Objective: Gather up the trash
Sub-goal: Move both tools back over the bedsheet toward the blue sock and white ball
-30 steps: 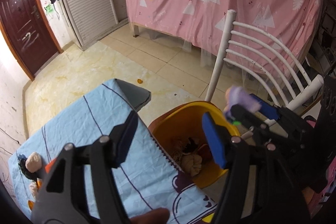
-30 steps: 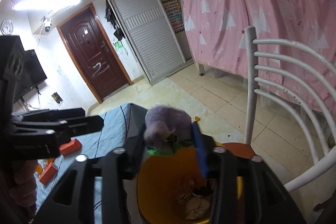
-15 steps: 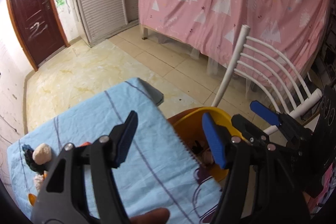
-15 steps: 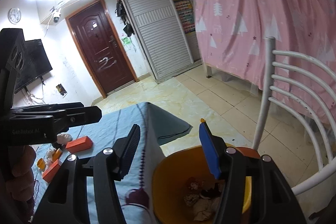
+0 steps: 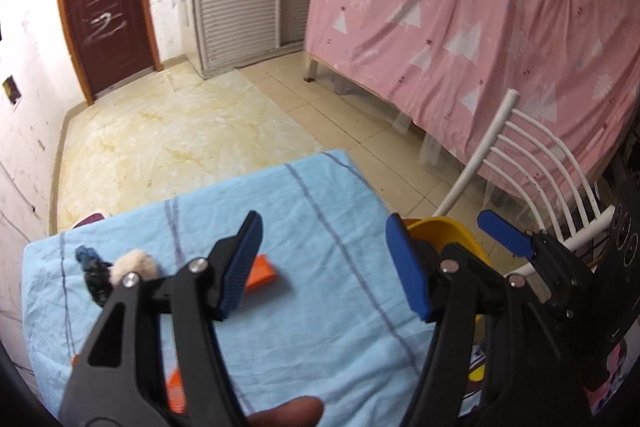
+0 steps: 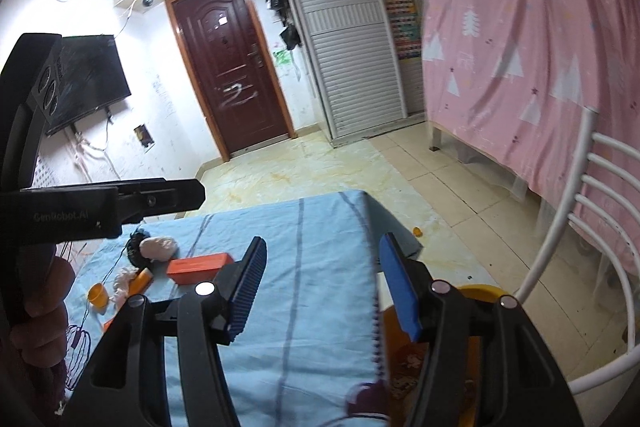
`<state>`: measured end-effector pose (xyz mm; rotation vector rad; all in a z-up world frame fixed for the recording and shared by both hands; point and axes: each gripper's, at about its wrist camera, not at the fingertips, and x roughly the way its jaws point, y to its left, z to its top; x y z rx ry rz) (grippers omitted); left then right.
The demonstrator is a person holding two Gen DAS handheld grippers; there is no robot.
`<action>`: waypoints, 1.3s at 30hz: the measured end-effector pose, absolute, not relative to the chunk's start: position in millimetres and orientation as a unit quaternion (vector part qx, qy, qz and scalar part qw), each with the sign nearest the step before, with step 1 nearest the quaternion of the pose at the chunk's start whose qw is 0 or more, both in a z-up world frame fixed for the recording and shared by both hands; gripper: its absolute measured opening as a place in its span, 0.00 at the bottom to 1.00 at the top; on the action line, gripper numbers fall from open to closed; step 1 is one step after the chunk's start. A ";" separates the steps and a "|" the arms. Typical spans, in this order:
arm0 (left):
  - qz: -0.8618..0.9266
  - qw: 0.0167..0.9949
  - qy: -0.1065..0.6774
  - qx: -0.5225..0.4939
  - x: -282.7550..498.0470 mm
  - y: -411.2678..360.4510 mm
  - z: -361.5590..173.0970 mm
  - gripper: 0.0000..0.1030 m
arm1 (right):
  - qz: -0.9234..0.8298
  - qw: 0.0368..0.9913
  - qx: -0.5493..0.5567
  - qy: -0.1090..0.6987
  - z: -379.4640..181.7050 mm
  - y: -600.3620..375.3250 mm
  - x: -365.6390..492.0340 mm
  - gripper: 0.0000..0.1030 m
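My left gripper (image 5: 326, 265) is open and empty above the blue tablecloth (image 5: 320, 195). My right gripper (image 6: 320, 285) is open and empty, over the table's right edge beside the yellow bin (image 6: 480, 291); the bin also shows in the left wrist view (image 5: 436, 229) and holds crumpled trash (image 6: 408, 363). On the table's left lie a cream wad (image 5: 134, 265), a dark blue-black clump (image 5: 92, 269), an orange box (image 6: 200, 267), an orange tube (image 6: 140, 281), a small yellow cup (image 6: 97, 295) and a pale wad (image 6: 158, 247).
A white slatted chair (image 6: 584, 227) stands right of the bin. A pink curtain (image 5: 460, 11) covers the bed frame behind. The tiled floor (image 5: 180, 131) stretches to a dark red door (image 6: 228, 67). A small orange scrap (image 6: 417, 231) lies on the floor.
The right gripper opened and dropped the purple wad into the bin. Both grippers then swung left, away from the bin and toward the items on the table.
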<state>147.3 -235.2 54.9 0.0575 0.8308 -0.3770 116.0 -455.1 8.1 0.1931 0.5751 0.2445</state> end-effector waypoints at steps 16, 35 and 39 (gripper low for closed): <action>-0.100 0.912 0.397 -0.022 166.1 -104.8 56.0 0.61 | 0.196 0.932 0.025 0.303 21.8 -328.5 148.0 0.57; -0.015 0.896 0.442 -0.037 214.1 6.2 17.4 0.61 | 0.246 0.903 -0.034 0.350 -1.6 -228.3 184.7 0.57; -0.014 0.883 0.467 -0.054 225.2 18.8 0.1 0.61 | 0.255 0.894 -0.042 0.365 -10.3 -211.2 196.7 0.57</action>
